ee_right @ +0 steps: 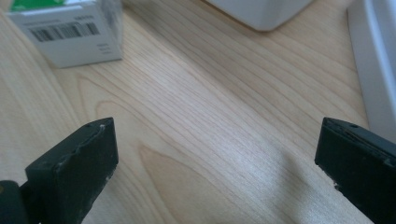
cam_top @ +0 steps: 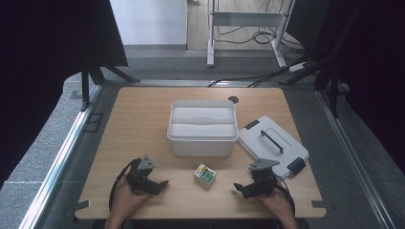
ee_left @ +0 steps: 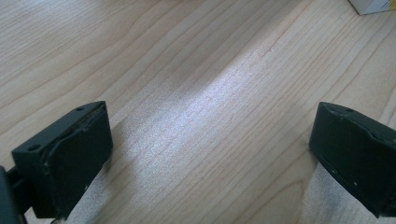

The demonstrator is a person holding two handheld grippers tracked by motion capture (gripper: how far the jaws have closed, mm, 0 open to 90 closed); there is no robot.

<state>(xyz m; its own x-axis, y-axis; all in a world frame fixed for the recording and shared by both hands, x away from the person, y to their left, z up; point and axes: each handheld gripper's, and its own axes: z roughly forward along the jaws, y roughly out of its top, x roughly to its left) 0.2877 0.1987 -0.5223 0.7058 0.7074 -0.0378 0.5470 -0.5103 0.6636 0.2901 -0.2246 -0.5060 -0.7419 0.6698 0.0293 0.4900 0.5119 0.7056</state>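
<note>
the white bin [cam_top: 203, 128] sits open mid-bench, nothing visible inside, its lid [cam_top: 273, 144] toward the right edge. the small box [cam_top: 205, 174] lies near the front edge between the left gripper [cam_top: 161, 184] and right gripper [cam_top: 239, 188], both wide open and holding nothing.

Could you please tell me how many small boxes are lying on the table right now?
1. The small box with green print lies on the table in front of the open white bin, between the two grippers. Whether the bin hides another is unclear.
</note>
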